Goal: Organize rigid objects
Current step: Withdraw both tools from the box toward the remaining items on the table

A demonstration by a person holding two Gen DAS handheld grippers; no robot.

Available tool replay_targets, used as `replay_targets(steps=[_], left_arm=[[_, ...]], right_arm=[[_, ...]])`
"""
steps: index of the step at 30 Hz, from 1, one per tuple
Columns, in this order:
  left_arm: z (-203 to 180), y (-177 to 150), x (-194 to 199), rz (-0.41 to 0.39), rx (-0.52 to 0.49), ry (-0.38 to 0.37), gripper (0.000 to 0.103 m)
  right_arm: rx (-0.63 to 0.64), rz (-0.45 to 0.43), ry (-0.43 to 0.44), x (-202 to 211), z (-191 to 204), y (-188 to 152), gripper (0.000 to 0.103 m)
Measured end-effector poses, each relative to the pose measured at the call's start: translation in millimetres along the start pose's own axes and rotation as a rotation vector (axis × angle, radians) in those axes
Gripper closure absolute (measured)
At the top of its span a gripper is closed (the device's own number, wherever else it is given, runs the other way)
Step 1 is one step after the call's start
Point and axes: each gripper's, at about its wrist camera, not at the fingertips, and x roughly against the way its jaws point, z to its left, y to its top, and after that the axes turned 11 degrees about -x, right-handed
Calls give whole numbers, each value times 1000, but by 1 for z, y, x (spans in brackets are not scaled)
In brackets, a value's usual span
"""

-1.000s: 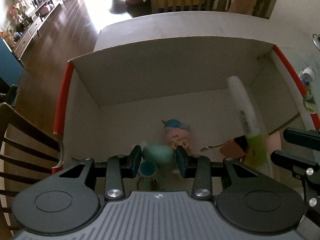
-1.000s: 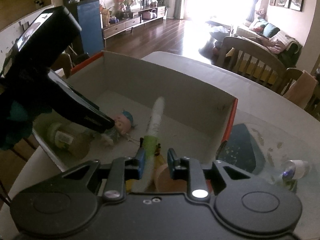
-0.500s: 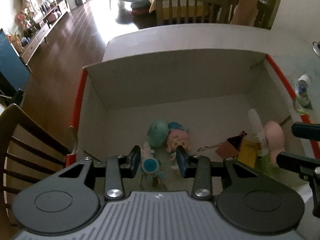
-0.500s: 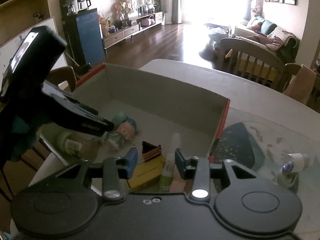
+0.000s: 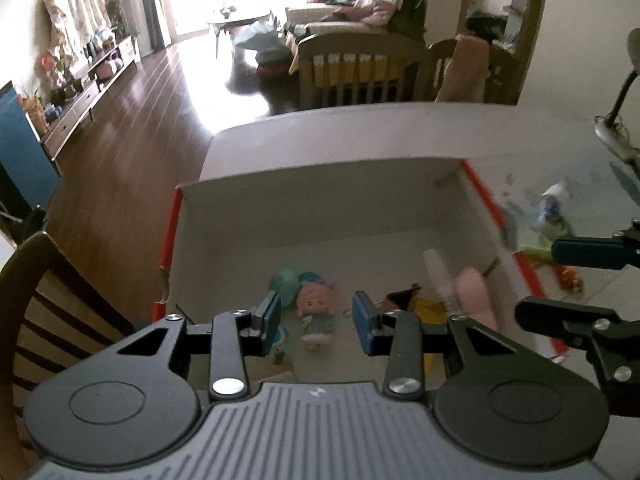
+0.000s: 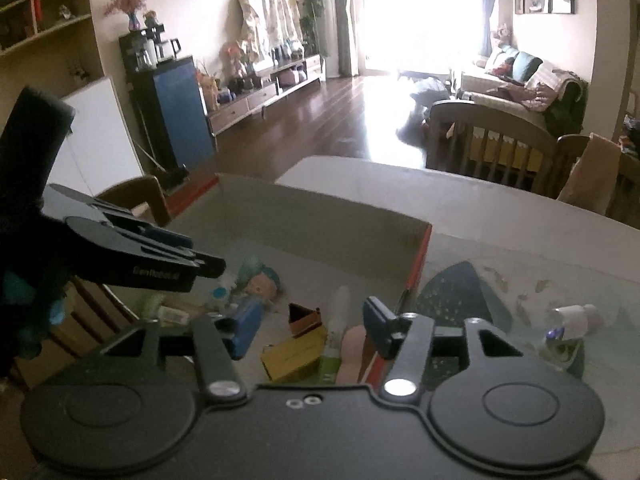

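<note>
An open cardboard box with red edges holds a teal egg-shaped toy lying beside a pink-faced doll. At its right end lie a white-and-green tube, a pink piece, a yellow carton and a dark binder clip. My left gripper hovers above the doll, jaws slightly apart with nothing between them. My right gripper hangs over the box's right end above the tube. Its jaws are opening and nothing is between them.
A small white bottle and a dark blue mat lie on the table right of the box. A wooden chair stands at the table's left. A green-labelled bottle rests in the box's near left corner.
The left gripper let go of the teal toy, which now lies beside the doll. The right gripper let go of the tube, now lying in the box. Both grippers rose, and the right jaws widened.
</note>
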Motion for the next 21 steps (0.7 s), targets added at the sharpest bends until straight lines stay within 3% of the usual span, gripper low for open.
replay_targets(steps=[4,10,13,16,21], left_arm=[[-7,0,18,-42,7,-12,59],[-16,2,40,-94,31,-22,58],[-21,1,49,-114,38,-21,57],[-25,-1,57,-134,46,-12,47],[-35,-1,67,-157,56,-5,46]], right_arm=[[-12,-31,24,16,-2,1,40],[-19,-62,45,38,-5,-1,37],[-28,-75,55,48,-7,-5,32],[-37,-82,64,56,-10,-7,29],[-50,-100,74,70,-15,-13,20]])
